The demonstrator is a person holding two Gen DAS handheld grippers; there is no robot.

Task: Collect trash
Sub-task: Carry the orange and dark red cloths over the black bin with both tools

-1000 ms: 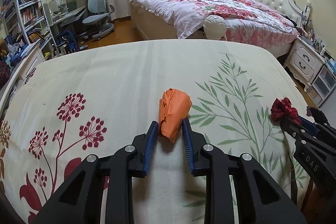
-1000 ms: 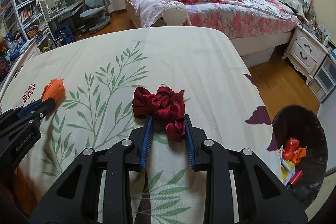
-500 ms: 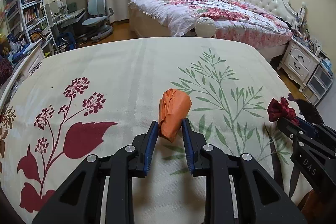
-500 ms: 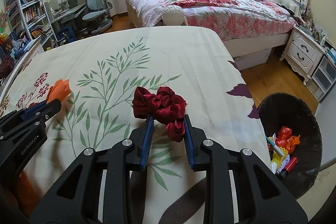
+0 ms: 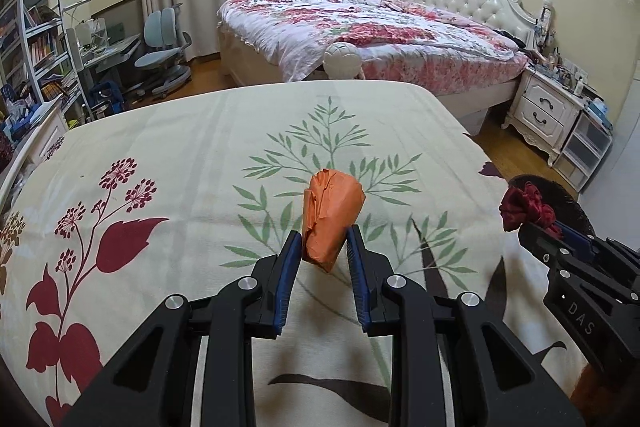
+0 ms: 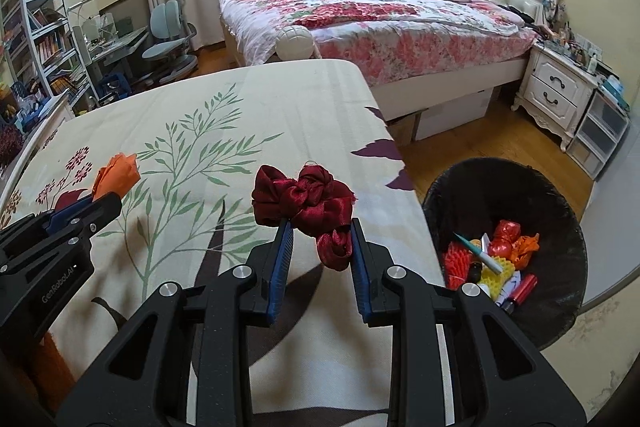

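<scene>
Both claws lifted rightward | left claw (image 5: 323,241) pinches orange wad (image 5: 332,213) | right claw (image 6: 320,235) pinches red ribbon (image 6: 306,201)

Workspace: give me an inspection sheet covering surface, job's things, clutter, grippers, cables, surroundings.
Surface: floral bedspread, bare apart from the grippers' shadows.
Job's things: orange wrapper and red ribbon, both held above the bedspread; black bin on the floor at the right, already holding colourful trash.
Clutter: nothing seen on the bedspread.
Grippers: left gripper shut on the orange wrapper; right gripper shut on the red ribbon.
Cables: nothing seen.
Surroundings: second bed, nightstand, desk chair, bookshelf.
</scene>
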